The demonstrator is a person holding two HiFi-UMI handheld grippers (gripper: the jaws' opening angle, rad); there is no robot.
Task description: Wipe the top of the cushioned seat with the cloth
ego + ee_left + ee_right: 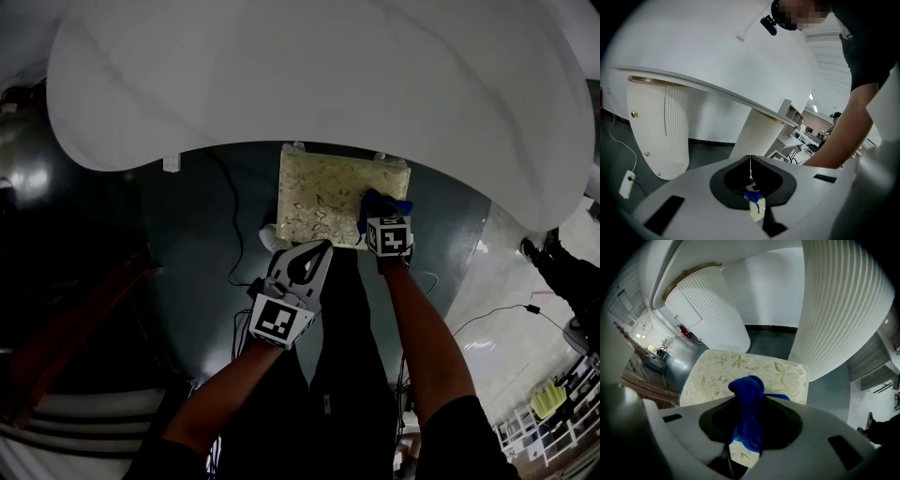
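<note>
The cushioned seat is a square cream pad with a leaf pattern, standing on the dark floor under the table's edge. My right gripper is over the seat's near right corner, shut on a blue cloth. In the right gripper view the cloth hangs bunched from the jaws above the seat. My left gripper hovers by the seat's near edge, jaws shut and holding nothing. In the left gripper view the left gripper points up at the table.
A large white tabletop overhangs the seat's far side. Its ribbed white pedestals stand close behind the seat. A cable runs along the floor left of the seat. The person's legs stand just before the seat.
</note>
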